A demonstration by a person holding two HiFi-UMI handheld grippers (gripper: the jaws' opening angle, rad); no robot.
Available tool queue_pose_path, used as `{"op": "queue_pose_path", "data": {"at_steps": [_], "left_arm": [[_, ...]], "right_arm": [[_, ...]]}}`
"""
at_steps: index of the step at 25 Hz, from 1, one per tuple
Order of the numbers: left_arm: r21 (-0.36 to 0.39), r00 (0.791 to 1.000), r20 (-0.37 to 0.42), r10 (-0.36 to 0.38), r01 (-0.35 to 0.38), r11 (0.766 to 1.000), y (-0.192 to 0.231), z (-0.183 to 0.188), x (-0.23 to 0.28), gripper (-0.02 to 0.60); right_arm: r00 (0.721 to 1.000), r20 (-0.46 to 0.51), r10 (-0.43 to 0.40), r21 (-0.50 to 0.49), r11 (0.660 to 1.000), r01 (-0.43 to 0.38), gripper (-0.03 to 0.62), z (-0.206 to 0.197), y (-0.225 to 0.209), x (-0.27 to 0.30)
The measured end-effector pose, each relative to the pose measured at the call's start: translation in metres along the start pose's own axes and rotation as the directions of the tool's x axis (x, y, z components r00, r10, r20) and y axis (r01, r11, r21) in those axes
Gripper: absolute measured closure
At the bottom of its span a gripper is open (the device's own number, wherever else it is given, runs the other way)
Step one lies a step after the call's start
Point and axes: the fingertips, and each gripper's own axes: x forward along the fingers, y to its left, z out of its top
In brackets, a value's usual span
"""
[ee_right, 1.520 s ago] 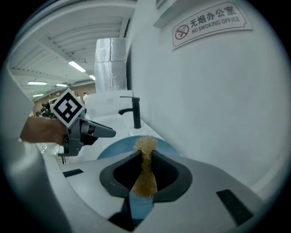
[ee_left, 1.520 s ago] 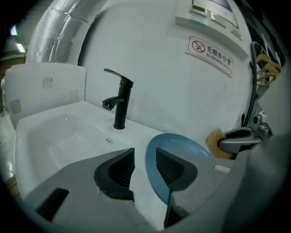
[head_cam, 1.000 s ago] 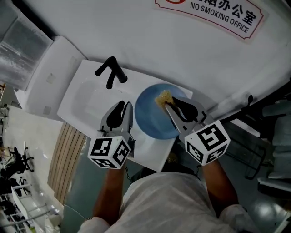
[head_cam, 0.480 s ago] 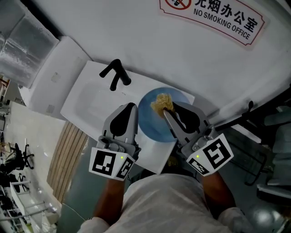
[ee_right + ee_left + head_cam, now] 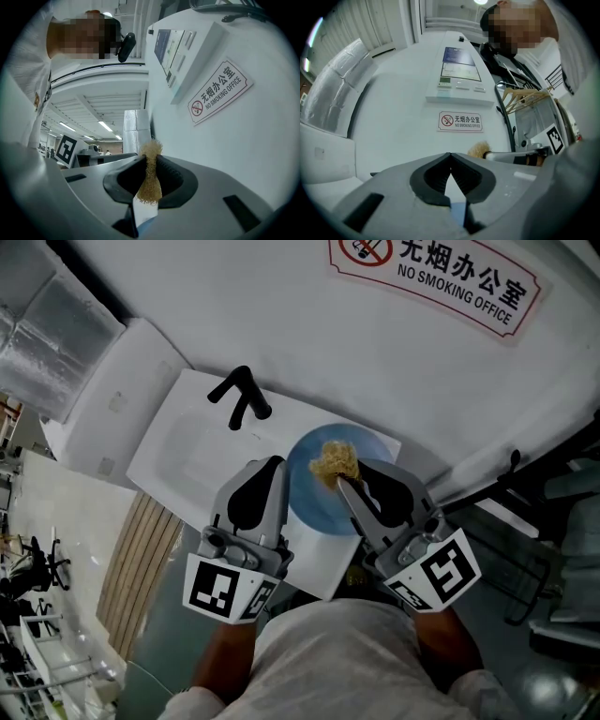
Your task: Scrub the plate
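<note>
A round blue plate lies on the white counter, at the right end of the sink. My right gripper hovers over the plate, shut on a golden wire scourer. In the right gripper view the scourer is pinched between the pads of the right gripper. My left gripper hangs beside the plate's left rim. Its jaws have just been closing, and in the left gripper view the tips of the left gripper meet with nothing between them. That view also shows the scourer to the right.
A black faucet stands at the sink's far edge. A no-smoking sign hangs on the white wall behind. A white box adjoins the sink on the left, and wooden slats run below it.
Both grippers have risen toward the head camera. The left jaws went from apart to shut. The scourer moved with the right gripper from the plate's far rim toward its middle.
</note>
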Motion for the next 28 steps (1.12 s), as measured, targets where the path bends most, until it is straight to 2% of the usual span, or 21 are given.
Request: {"op": "queue_pose_path", "data": {"at_steps": [28], "left_arm": [[0.013, 0.999, 0.037, -0.023, 0.023, 1.000, -0.009, 0.010, -0.017, 0.565]], "right_arm": [[1.000, -0.012, 0.003, -0.048, 0.999, -0.004, 0.533, 0.001, 0.020, -0.006]]}}
